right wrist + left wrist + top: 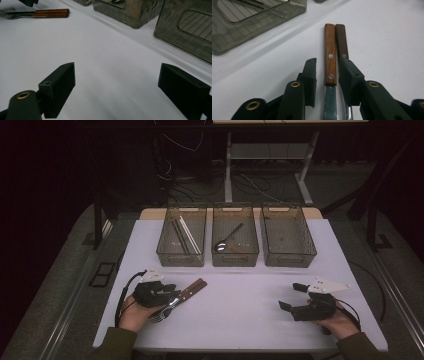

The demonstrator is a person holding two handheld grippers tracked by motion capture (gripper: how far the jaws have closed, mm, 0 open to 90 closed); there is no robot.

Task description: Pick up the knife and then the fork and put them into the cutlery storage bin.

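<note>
White bench (240, 305) carries three clear bins (235, 240) along its far edge, the middle one with a spoon (227, 240), well apart from both hands. High view: two wooden-handled forks (182, 296) lie side by side at front left under the left gripper (167, 296). Left gripper view alone shows one handle (330, 55) between part-closed jaws, gaps either side; right gripper (292, 296) gapes wide over bare bench.

I see my left tool (327, 82) straddling two wooden-handled steel utensils (330, 57) lying side by side on the white bench (387, 37); right pad touches.
</note>
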